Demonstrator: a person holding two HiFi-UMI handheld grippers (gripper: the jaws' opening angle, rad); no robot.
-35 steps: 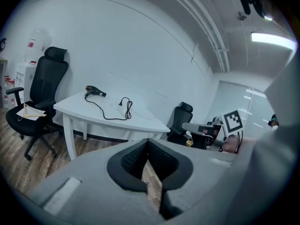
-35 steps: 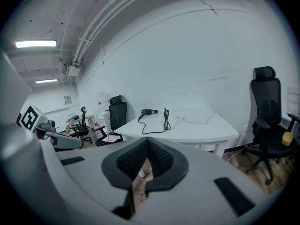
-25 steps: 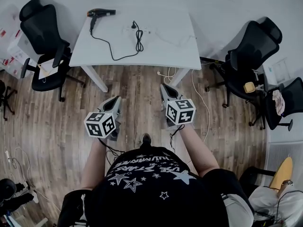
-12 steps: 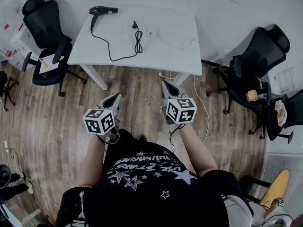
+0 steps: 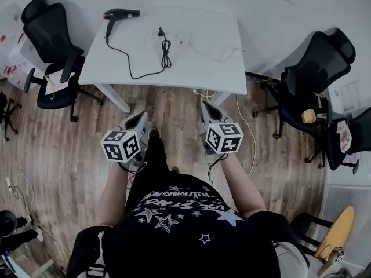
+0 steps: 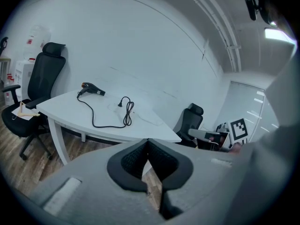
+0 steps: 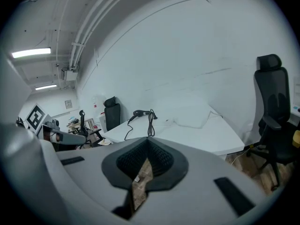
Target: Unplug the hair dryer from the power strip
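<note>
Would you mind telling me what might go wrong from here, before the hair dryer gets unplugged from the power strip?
The power strip seems to lie loose on the table; pulling the plug one-handed may drag the strip along.
The hair dryer sits near the table's far left corner; a tug on its cord could pull it off.
The left gripper and right gripper are both shut and empty; they must open before reaching the plug.

floor: wood planks | wall: white | table: white | chairs: black, both sides
</note>
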